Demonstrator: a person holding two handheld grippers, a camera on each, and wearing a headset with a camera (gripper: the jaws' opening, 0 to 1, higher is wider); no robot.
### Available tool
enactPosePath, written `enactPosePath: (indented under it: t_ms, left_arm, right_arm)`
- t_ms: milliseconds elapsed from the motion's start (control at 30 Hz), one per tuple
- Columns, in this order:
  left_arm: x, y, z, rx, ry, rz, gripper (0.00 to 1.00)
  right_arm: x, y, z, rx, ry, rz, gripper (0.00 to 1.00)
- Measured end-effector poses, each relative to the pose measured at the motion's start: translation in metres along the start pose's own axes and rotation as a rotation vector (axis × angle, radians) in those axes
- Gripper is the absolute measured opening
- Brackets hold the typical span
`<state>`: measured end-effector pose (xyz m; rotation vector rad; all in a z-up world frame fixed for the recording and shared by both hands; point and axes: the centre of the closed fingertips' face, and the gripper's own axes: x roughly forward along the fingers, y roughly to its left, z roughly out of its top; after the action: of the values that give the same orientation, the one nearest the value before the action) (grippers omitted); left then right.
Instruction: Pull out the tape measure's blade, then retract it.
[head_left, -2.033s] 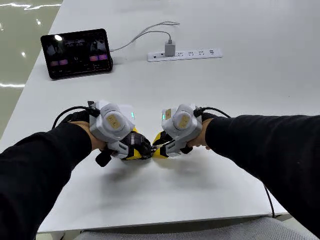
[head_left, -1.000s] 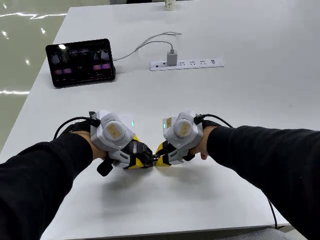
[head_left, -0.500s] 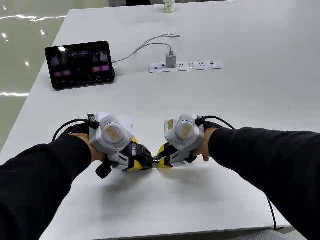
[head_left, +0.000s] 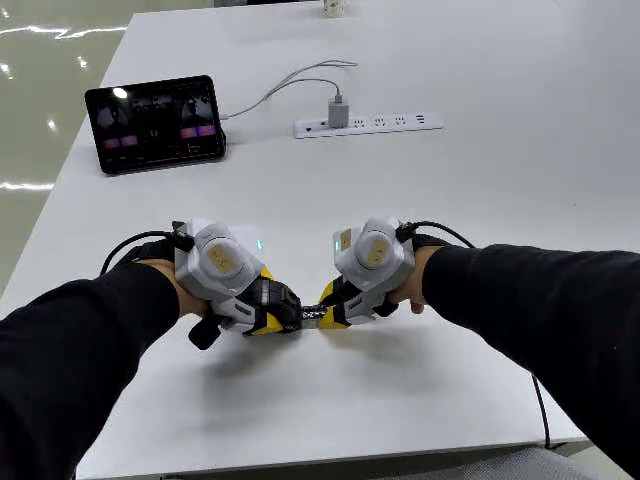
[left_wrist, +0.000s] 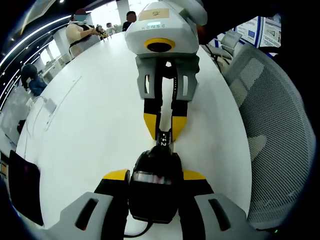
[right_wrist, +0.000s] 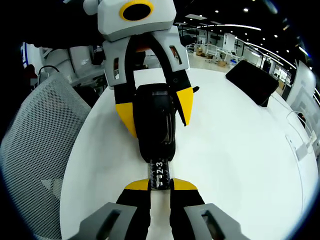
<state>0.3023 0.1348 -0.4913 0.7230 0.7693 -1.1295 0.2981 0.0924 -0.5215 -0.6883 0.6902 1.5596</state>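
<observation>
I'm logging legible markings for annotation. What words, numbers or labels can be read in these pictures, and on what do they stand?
"2 3": on the tape measure's blade, at the jaw tips of the right gripper.
Tan label on the right gripper's housing: print too small to read.
Wall posters: blurred.
Tablet screen: too small to read.

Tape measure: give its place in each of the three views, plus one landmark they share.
Head view: tape measure low centre, in the left gripper; the right gripper pinches its blade.
Left gripper view: tape measure bottom centre, between that view's own tongs.
Right gripper view: tape measure at centre, above that view's own tongs.
Shared landmark: the black tablet on the table.
</observation>
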Motion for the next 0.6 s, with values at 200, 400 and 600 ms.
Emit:
enactPosePath:
  t_ms: [200,400,600]
  left_arm:
    - [0.0002,0.0004,-0.0002,-0.002,0.000,0.002,0.32]
    - [0.0002,-0.0001,-0.0003,-0.006,-0.002,0.002,0.32]
    - [0.0001,0.0000,-0.0008,-0.008,-0.001,0.003,0.32]
  right_arm:
    - [-0.0012,-0.0008,-0.0027,0.001,0.004,-0.001,0.10]
    - [-0.0022,-0.0015,-0.0059,0.002,0.007,-0.005,0.10]
    - [-0.0039,-0.0019,-0.0084,0.003,0.010,-0.009,0.10]
